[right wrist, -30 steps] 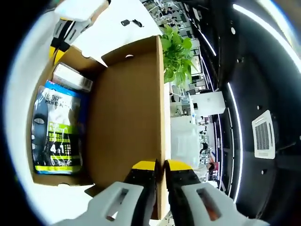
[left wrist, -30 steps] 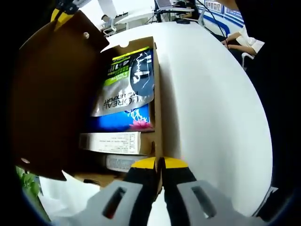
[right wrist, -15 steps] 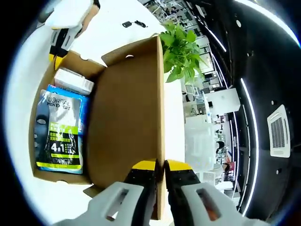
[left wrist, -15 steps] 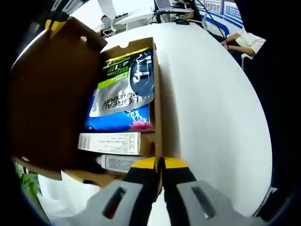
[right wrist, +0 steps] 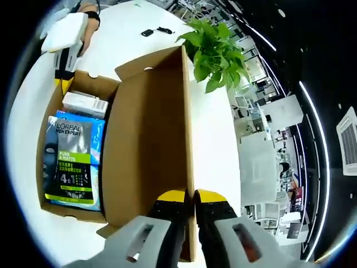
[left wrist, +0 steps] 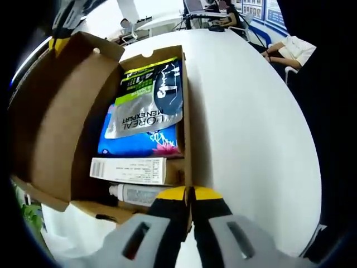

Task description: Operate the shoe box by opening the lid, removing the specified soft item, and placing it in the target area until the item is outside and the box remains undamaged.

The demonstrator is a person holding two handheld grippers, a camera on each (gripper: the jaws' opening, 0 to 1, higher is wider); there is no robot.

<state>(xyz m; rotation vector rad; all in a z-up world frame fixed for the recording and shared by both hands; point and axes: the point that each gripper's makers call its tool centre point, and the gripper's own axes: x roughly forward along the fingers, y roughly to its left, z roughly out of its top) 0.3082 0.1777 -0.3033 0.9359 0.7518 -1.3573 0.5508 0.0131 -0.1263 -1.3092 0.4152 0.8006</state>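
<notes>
With the left gripper [left wrist: 188, 195] pinching the shoe box [left wrist: 186, 111] wall and the right gripper [right wrist: 188, 196] pinching the raised lid [right wrist: 148, 139], the sachet [left wrist: 148, 95] lay ahead of the left gripper, probably light, limp, slippery, best pinched at an edge.

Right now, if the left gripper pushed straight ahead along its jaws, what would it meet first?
The left gripper is already shut on the shoe box wall, so going ahead it would just slide along that cardboard edge. Depth beyond is unclear.
</notes>
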